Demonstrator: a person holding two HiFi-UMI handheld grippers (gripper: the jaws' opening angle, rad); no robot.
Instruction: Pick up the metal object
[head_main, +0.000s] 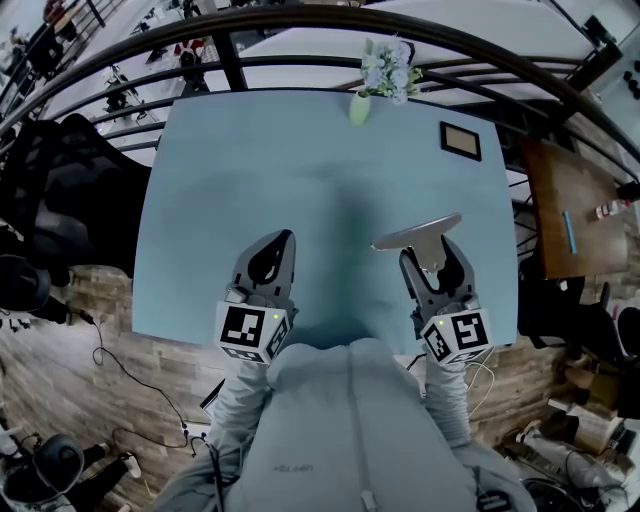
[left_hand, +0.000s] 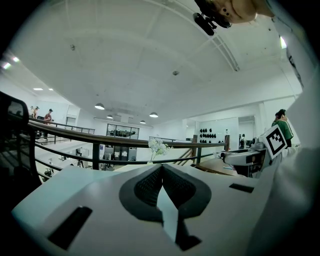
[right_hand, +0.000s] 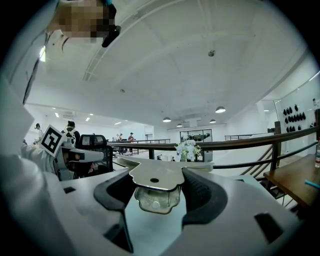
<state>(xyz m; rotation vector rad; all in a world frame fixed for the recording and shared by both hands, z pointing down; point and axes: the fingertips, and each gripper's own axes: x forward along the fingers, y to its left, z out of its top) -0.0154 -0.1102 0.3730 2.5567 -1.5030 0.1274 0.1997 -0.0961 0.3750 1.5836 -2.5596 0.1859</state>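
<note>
right gripper (head_main: 433, 258) clamped on the metal object (head_main: 415, 234), centre-right of the head view
its flat top overhangs the jaws, so a narrow hold may let it twist or slip; left gripper (head_main: 280, 240) closed, empty.

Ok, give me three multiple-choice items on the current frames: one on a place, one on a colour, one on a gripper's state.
1. Where on the table does the flower vase stand?
A. near edge, by the person
B. far edge
C. left edge

2. What colour is the table top?
A. light blue
B. red
C. black

3. The right gripper is:
A. open and empty
B. out of view
C. shut on the metal object

Answers:
1 B: the head view shows it by the railing.
2 A: the whole top is pale blue.
3 C: the right gripper view shows the object between its pads.
</note>
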